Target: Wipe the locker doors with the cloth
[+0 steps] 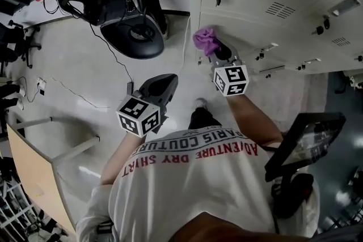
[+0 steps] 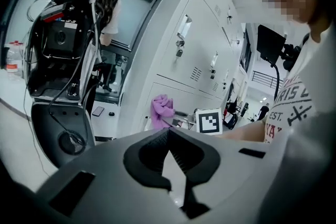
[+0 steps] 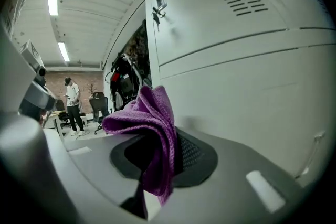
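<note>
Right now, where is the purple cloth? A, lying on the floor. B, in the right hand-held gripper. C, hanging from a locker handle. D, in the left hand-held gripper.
B: the right gripper view shows the purple cloth pinched between the jaws of the right hand-held gripper, close to the locker door, while the left hand-held gripper is shut on nothing.
</note>
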A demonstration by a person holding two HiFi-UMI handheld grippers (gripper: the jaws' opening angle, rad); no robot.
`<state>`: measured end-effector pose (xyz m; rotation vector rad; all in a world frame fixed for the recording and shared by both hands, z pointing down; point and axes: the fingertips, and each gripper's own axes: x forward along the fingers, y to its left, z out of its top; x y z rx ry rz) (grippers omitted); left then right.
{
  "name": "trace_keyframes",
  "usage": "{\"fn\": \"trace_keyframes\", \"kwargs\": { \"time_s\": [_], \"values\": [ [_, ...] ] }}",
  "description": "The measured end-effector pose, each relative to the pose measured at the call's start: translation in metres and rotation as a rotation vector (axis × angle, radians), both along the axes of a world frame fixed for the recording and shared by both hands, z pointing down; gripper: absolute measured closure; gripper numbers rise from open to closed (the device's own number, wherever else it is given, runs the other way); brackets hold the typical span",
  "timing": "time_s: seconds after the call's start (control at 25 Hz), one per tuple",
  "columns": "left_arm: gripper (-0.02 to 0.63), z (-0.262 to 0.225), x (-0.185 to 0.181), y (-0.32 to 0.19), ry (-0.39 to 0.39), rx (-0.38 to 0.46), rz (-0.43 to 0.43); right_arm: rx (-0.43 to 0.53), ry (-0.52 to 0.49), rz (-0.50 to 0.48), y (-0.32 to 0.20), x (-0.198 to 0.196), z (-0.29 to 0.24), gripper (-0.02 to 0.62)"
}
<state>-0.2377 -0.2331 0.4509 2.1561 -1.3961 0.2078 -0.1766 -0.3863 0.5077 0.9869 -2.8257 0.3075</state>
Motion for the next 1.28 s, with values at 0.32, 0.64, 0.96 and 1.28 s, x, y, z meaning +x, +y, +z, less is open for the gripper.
{"fn": "trace_keyframes", "kwargs": {
  "time_s": [0.32, 0.64, 0.96, 1.28],
  "values": [
    [0.604, 0.01, -0.034, 0.008, -0.005, -0.021, -0.102, -0.048, 0.093, 0.028, -0.026, -0.035, 0.053, 0.525],
    [0.604, 0.011, -0.036, 0.003, 0.001, -0.029, -0.105, -0.062, 0.105, 0.046, -0.036, -0.042, 0.063, 0.525],
    [0.604, 0.015, -0.01, -0.01, 0.006, -0.034, -0.04, -0.075, 0.088, 0.083, -0.042, -0.022, 0.061, 0.525],
    [0.604, 0.017, 0.019, -0.018, 0.015, -0.044, 0.045, -0.076, 0.101, 0.188, -0.055, 0.033, 0.061, 0.525]
  ]
}}
